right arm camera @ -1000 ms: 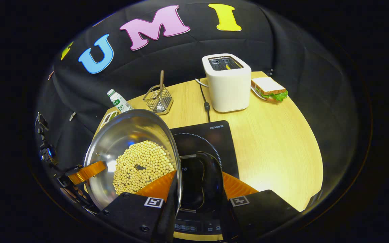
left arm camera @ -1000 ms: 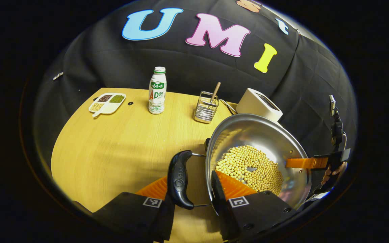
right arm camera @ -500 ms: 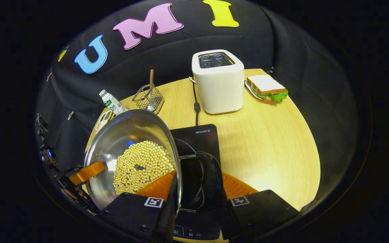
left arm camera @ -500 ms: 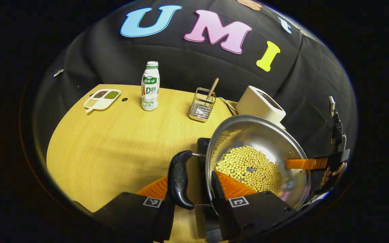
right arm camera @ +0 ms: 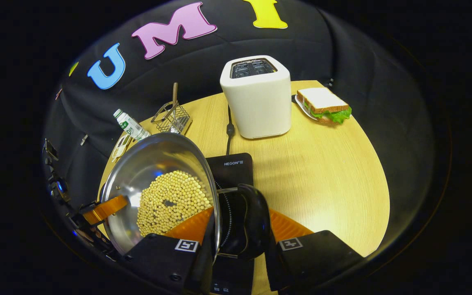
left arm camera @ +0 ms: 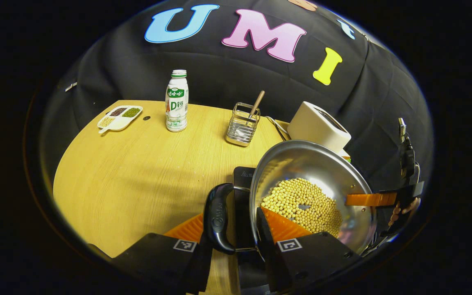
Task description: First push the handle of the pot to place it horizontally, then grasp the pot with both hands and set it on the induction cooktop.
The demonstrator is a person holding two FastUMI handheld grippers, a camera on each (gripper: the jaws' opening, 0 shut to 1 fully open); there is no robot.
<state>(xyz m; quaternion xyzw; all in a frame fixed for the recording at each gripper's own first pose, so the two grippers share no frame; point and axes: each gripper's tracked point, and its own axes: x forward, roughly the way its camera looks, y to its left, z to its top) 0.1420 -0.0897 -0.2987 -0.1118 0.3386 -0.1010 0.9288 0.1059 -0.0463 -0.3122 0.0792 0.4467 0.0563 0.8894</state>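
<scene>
1. We hold the pot [left arm camera: 314, 192] by both side handles, and it appears to ride clear of the table [left arm camera: 137, 176], full of yellow beans [left arm camera: 301, 203].
2. Our left gripper [left arm camera: 236, 241] is clamped across the left handle [left arm camera: 216, 217]: one finger sits outside the black grip, the other inside against the pot wall.
3. Our right gripper [right arm camera: 240, 246] grips the right handle [right arm camera: 248, 221] the same way, one finger pressed inside the rim, the other outside the loop.
4. The cooktop [right arm camera: 232, 172] lies directly under the right handle and runs beneath the pot toward the left one; in the left gripper view its dark edge shows under the left handle.
5. We judge the pot is nearly over the cooktop. The handle-to-handle axis runs across it, so the next move is probably a level descent with both hands together, to keep the beans from shifting.
6. The right hand is nearer the cooktop's centre ring.
7. Readable writing: "HEGON" on the cooktop. The bottle [left arm camera: 176, 102] carries a green label with "AD"; the rest is too small. The toaster [right arm camera: 256, 96] is unmarked.
</scene>
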